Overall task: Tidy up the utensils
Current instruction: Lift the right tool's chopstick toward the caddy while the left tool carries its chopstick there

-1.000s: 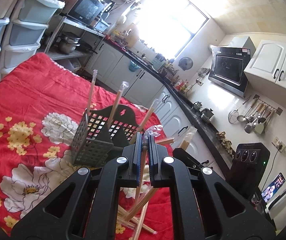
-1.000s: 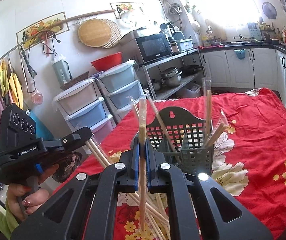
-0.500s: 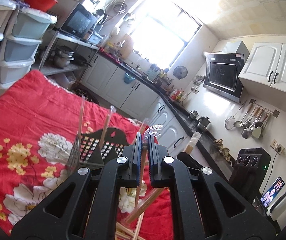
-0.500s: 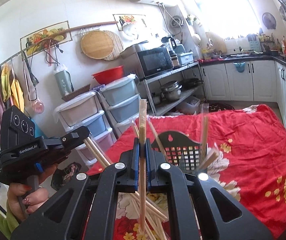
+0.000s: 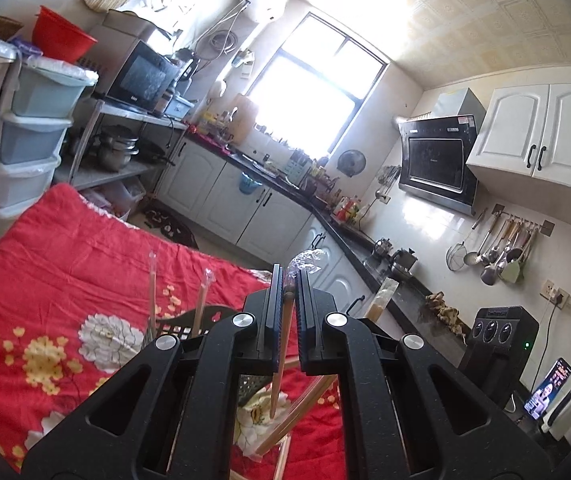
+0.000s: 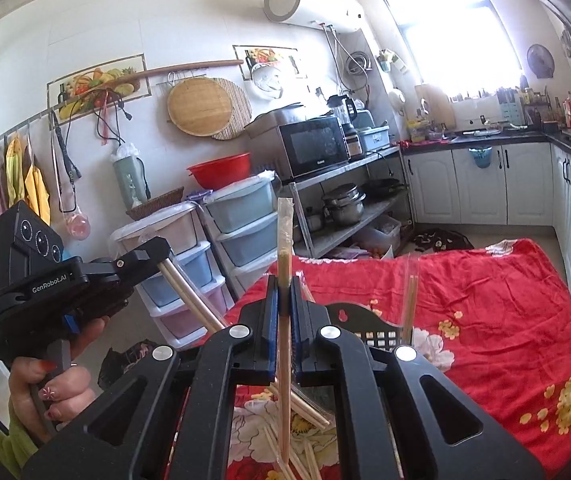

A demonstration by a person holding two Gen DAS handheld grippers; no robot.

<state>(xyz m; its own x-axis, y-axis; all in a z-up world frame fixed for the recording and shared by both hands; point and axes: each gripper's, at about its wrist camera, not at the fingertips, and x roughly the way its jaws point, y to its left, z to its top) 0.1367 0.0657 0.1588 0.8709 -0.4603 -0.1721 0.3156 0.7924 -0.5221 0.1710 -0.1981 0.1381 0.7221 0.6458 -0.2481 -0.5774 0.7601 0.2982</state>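
We had both grippers raised above the table w/ red flowered cloth (image 5: 65, 248).

Left gripper (image 5: 287, 280): jaws nearly closed, clamped on a plastic-wrapped pair of wooden chopsticks (image 5: 281, 356). The pair ran up between the jaws, crinkled wrapper end poking out just above the tips, lower end hanging down below the jaws. In the right wrist view the same gripper (image 6: 153, 256) sat left of our right jaws, held by a hand w/ painted nails (image 6: 53, 392), chopsticks sticking out at a slant.

Right gripper (image 6: 281, 292): jaws also nearly closed, gripping a second wrapped chopstick pair (image 6: 284, 240), upright, its top well above the jaw tips & its lower part running down past them.

Dark grey perforated plastic utensil holder (image 6: 365, 324) stood on the cloth just beyond & below the right jaws, mostly hidden by the gripper body. Wrapped chopsticks stood in it (image 6: 409, 300), right of the jaws; from the left view, two more standing pairs (image 5: 201, 300) showed left of the jaws.

Loose wrapped chopsticks (image 6: 305, 412) lay in a pile on the cloth below both jaws, crossing each other.
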